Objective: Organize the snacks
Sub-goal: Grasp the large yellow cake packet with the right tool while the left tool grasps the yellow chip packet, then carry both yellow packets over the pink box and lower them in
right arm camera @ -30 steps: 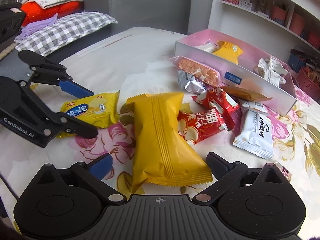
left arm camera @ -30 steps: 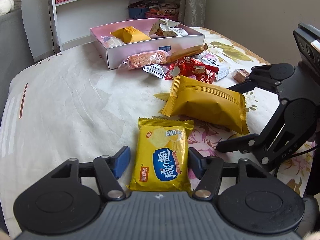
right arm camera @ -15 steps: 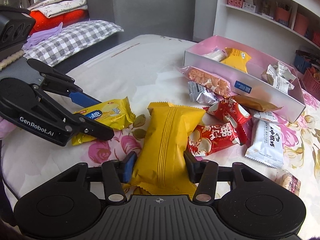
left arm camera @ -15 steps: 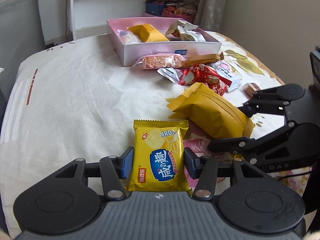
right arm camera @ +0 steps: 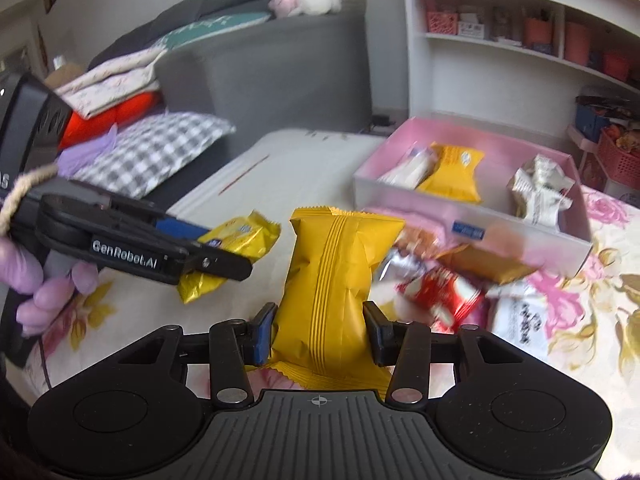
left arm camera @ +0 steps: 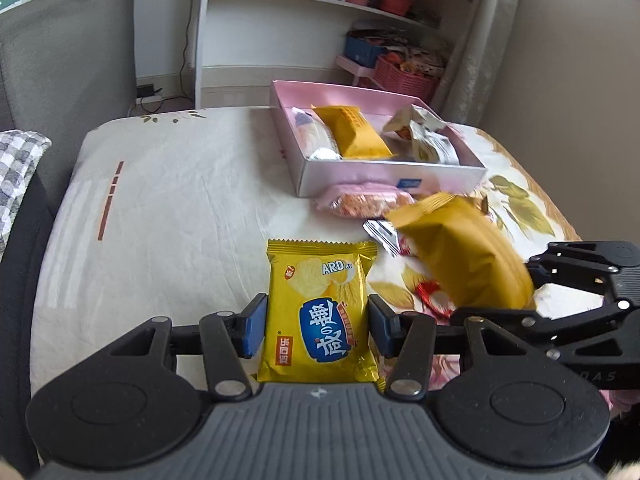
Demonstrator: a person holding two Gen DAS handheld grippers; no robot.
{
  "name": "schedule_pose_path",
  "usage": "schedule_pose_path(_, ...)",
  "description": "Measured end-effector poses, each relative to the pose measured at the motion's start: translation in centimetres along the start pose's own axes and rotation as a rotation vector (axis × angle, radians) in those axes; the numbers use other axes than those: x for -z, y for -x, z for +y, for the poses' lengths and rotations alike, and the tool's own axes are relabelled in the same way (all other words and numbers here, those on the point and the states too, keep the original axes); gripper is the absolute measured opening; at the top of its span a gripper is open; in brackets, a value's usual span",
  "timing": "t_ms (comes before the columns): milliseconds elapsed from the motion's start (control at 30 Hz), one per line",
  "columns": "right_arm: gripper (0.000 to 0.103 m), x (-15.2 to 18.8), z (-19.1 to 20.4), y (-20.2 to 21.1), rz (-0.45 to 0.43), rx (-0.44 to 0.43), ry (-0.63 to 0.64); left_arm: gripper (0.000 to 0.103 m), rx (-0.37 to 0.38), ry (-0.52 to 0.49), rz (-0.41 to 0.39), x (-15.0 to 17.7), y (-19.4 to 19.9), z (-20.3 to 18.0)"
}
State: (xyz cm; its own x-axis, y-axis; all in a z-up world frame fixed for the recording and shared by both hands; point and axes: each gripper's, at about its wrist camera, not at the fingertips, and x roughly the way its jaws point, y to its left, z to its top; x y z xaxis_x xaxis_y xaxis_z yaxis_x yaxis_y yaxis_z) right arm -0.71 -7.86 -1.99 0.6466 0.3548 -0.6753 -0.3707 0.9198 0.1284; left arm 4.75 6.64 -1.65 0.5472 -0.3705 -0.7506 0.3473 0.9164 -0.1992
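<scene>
My left gripper (left arm camera: 316, 328) is shut on a yellow chip packet with a blue label (left arm camera: 320, 312) and holds it above the table; it also shows in the right wrist view (right arm camera: 232, 248). My right gripper (right arm camera: 318, 336) is shut on a plain yellow pillow packet (right arm camera: 332, 280), lifted off the table; that packet also shows in the left wrist view (left arm camera: 460, 256). The pink open box (left arm camera: 384, 178) sits ahead, holding a yellow packet (left arm camera: 352, 132), a silvery packet (left arm camera: 316, 140) and crumpled white wrappers (left arm camera: 424, 136).
Loose snacks lie in front of the box: a pink peanut bar (left arm camera: 360, 200), red packets (right arm camera: 444, 292), a brown packet (right arm camera: 480, 264), a white packet (right arm camera: 516, 320). The table has a floral cloth (left arm camera: 160, 200). A grey sofa (right arm camera: 280, 64) and white shelves (left arm camera: 320, 20) stand behind.
Both grippers closed on their packets and lifted them off the table, moving up and toward the pink box. The views tilted upward.
</scene>
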Motion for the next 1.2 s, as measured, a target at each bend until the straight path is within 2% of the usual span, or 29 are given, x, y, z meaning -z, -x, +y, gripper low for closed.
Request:
schedule_pose_path(200, 0.044, -3.3, -2.1, 0.4, -0.072, 0.06, -0.051, 0.048, -0.007, 0.051, -0.026, -2.7, -1.0, -0.4)
schedule_pose_path(400, 0.044, -5.8, -5.1, 0.2, -0.123, 0.157, -0.129, 0.048, 0.002, 0.108, -0.054, -4.6, -2.0, -0.2)
schedule_pose_path(500, 0.044, -6.8, -6.8, -0.3, -0.133, 0.193, -0.173, 0.048, 0.015, 0.099, -0.071, -5.9, -2.6, -0.2)
schedule_pose_path(667, 0.044, -8.0, -10.0, -1.9, -0.132, 0.202, -0.251, 0.048, 0.002, 0.097, -0.083, -8.7, -4.4, 0.0)
schedule_pose_path(833, 0.044, -8.2, -12.5, -4.5, -0.093, 0.196, -0.337, 0.048, 0.044, 0.121, -0.11, -10.8, -6.6, 0.2)
schedule_pose_path(933, 0.044, -7.9, -13.1, -5.7, -0.079, 0.201, -0.343, 0.048, 0.032, 0.101, -0.111, -11.2, -8.1, -0.3)
schedule_pose_path(1200, 0.045, -7.6, -13.6, -7.2, -0.052, 0.186, -0.312, 0.048, 0.061, 0.083, -0.094, -11.5, -11.4, -0.8)
